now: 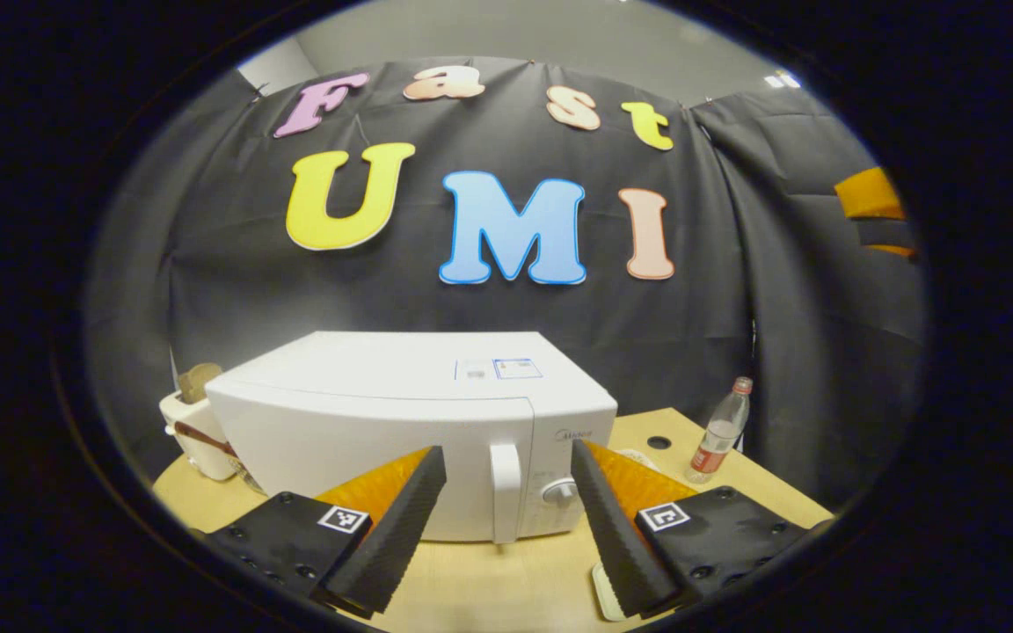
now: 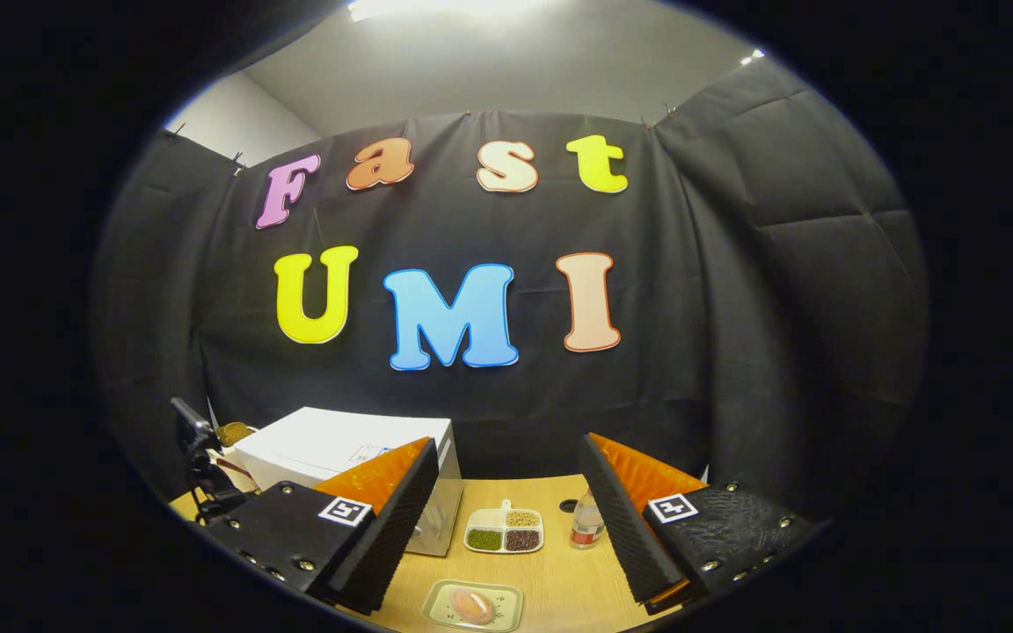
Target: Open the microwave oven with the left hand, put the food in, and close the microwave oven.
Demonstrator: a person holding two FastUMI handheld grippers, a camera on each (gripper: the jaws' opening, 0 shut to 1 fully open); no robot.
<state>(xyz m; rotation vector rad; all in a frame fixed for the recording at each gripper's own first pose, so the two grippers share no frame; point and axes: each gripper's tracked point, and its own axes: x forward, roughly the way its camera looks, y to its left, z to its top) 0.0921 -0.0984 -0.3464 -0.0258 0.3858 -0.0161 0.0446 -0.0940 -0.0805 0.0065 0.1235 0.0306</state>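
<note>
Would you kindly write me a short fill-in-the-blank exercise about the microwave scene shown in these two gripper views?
1. The microwave door is ____.
2. The left hand-held gripper is open and lined up with the door's white ____.
3. The plate with the food lies on the wooden ____.
4. The dish beside the bottle has ____ compartments.

Missing words: closed; handle; table; three
</note>
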